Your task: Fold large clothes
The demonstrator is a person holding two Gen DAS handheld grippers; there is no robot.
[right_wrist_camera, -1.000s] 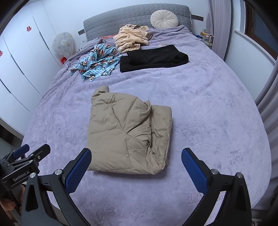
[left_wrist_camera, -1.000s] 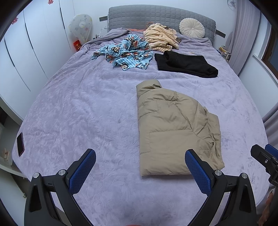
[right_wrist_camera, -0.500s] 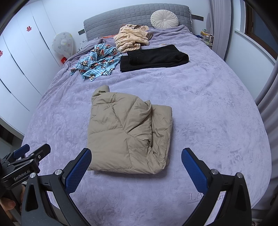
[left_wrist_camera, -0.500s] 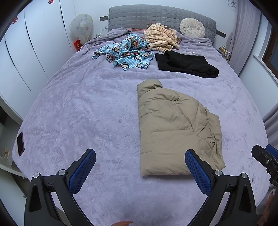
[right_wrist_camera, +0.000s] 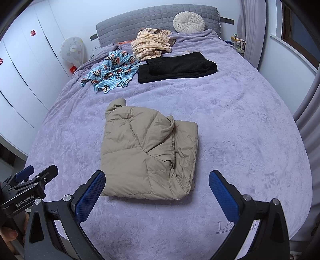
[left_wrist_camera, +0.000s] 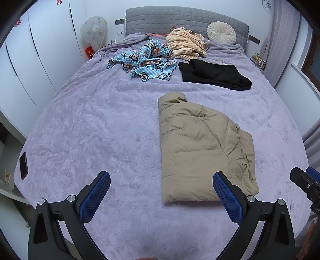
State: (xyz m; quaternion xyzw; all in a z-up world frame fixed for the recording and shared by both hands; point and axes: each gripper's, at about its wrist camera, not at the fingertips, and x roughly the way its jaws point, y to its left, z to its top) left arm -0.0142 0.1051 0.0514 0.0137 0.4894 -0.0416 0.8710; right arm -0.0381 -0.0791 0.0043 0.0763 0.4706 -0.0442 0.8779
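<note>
Two wrist views over a bed covered by a lilac blanket [left_wrist_camera: 100,120]. The task's thing, a beige padded jacket [left_wrist_camera: 198,152], lies partly folded on the near half of the bed, its collar end pointing toward the grey headboard [left_wrist_camera: 180,18] and its hem end toward the grippers; its long axis therefore runs away from the viewer, roughly along the line of approach.

Left gripper [left_wrist_camera: 162,195]: jaws spread wide, holding nothing, poised above the blanket short of the hem. The jacket lies ahead and to this gripper's right, its near edge just beyond the right-hand finger. Right gripper [right_wrist_camera: 158,194]: likewise spread wide and empty. In the right wrist view the jacket [right_wrist_camera: 148,152] lies straight ahead and slightly left, its near edge between the two fingers.

Judgement: the right gripper stands more squarely before the hem, the left nearer the jacket's straight left edge; a lengthwise fold, hem toward collar, would use both along the near edge. The loose, bunched layer along the jacket's right side may slip when lifted.

Beyond, well apart from the jacket: a folded black garment [left_wrist_camera: 216,74], a blue cartoon-print garment [left_wrist_camera: 144,60], a striped cream garment [left_wrist_camera: 186,44] and a round cushion [left_wrist_camera: 221,33]. A phone [left_wrist_camera: 23,165] lies at the blanket's left edge.
</note>
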